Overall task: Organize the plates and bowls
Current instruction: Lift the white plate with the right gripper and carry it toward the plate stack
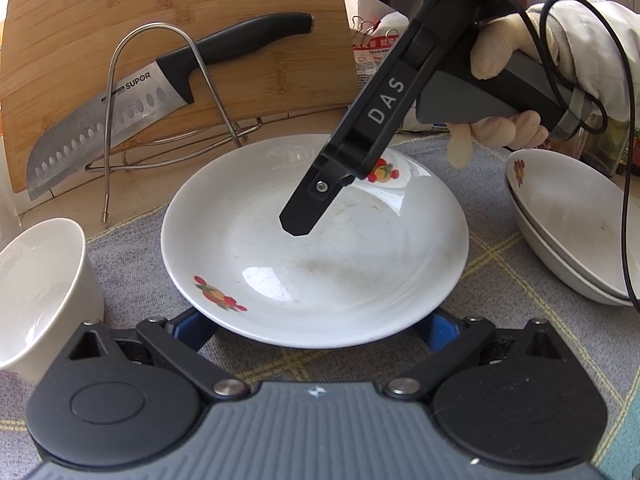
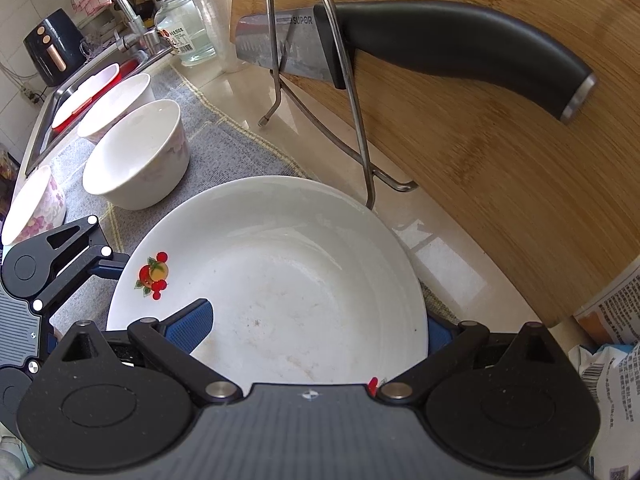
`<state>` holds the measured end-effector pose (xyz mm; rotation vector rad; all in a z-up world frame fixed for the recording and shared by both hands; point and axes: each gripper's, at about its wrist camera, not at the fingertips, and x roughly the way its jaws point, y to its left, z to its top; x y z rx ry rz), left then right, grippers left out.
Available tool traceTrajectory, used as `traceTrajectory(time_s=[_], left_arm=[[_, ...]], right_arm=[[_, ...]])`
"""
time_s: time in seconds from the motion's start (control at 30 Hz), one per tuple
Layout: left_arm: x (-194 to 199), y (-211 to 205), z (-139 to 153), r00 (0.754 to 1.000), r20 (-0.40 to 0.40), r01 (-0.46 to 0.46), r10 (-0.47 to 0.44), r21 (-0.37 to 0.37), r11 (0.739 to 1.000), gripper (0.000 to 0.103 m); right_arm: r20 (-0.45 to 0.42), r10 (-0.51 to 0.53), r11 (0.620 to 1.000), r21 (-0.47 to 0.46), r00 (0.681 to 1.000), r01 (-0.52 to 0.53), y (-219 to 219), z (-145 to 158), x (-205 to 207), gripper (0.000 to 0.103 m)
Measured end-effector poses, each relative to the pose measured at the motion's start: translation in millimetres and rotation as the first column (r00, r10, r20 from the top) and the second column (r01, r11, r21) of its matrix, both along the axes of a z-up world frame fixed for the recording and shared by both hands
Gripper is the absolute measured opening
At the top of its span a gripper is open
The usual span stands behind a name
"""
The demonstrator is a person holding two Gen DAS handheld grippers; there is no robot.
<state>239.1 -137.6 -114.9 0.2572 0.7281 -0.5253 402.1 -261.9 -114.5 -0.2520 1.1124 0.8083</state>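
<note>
A white plate (image 1: pixel 320 256) with fruit decals lies on the grey cloth (image 1: pixel 132 280). My left gripper (image 1: pixel 316 330) is open, and its blue pads (image 1: pixel 192 328) disappear under the plate's near rim. My right gripper (image 2: pixel 316 330) is open too and straddles the far rim of the plate (image 2: pixel 280 264). One blue pad (image 2: pixel 192 324) rests over the plate's inside, while the other sits outside the rim. In the left wrist view the right gripper (image 1: pixel 304 212) slants down from the upper right, held by a gloved hand (image 1: pixel 500 60). Two more plates (image 1: pixel 568 232) are stacked at the right.
A bamboo cutting board (image 1: pixel 180 8) with a knife (image 1: pixel 120 116) stands in a wire rack (image 1: pixel 200 80) just behind the plate. A white bowl (image 1: pixel 40 280) sits at the left. Three bowls (image 2: pixel 140 152) line the cloth toward the sink (image 2: pixel 44 120). Food packets (image 2: pixel 616 352) lie at the right.
</note>
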Motion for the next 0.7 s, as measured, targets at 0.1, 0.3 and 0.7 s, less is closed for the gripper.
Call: traceTrajectory(time_s=[0.1,0.3,0.7], left_arm=[[-3.0,-0.7,2.0,1.000,0.004,0.006,-0.006,0.003,1.000,0.101],[-11.6,0.6,9.4,1.000,0.007,0.009,-0.009,-0.005,1.000,0.101],[-34.7,3.2,27.7,1.000,0.017,0.022,-0.022,-0.026,0.999,0.101]], right_arm=[[0.000,-0.002,1.000,-0.005,1.000,0.002,0.1,1.6,-3.3,0.103],[0.005,-0.005,1.000,-0.005,1.000,0.005,1.9,7.1,-11.8,0.103],[0.031,-0.022,1.000,0.010,0.999,0.022,2.7,25.6,-34.6,0.103]])
